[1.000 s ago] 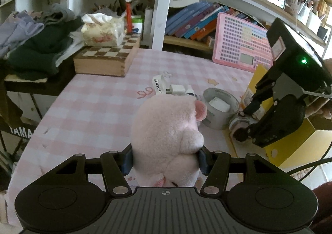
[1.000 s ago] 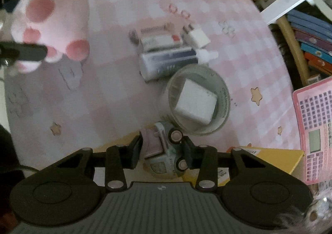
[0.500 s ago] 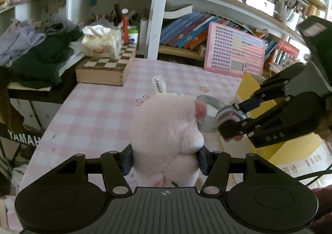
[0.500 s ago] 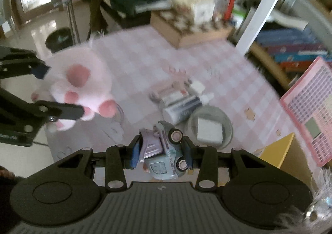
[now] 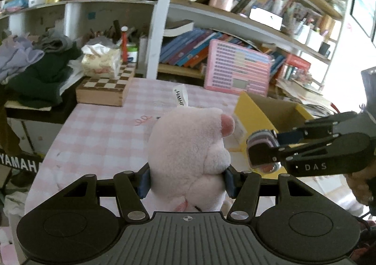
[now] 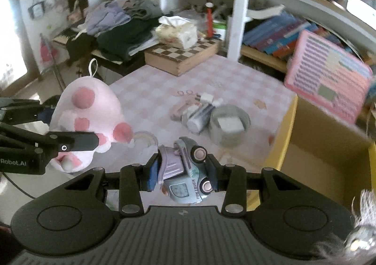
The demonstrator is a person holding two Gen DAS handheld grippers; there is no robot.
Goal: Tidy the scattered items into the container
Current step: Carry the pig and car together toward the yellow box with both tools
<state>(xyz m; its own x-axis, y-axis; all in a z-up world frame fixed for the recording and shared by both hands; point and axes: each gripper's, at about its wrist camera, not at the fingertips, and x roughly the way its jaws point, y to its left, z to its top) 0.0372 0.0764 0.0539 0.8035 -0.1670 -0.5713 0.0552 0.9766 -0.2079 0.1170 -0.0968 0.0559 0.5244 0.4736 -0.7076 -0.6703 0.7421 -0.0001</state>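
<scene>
**Desk:** Item one?

**Operator:** Pink plush toy [image 5: 188, 147], soft, squashed between my left gripper's [image 5: 186, 181] jaws, which grip it; held above the bench [image 5: 98, 128]. No contact with the surface.

**Desk:** Item two?

**Operator:** Toy truck [image 6: 185, 171], pastel, tipped on its side, clamped in my right gripper's [image 6: 182, 174] jaws. Also airborne.

**Desk:** Container?

**Operator:** Yellow cardboard box [image 6: 286, 133], open-topped, at the bench's right edge, near the truck.

**Desk:** Step?

**Operator:** Carrying, I judge. Next: I swing the truck over the box, release, then the plush.

**Desk:** Remaining?

**Operator:** Grey tub [image 6: 229, 124] holding a white block, tubes [image 6: 197, 116], charger plug [image 6: 206, 97], still on the bench.
</scene>
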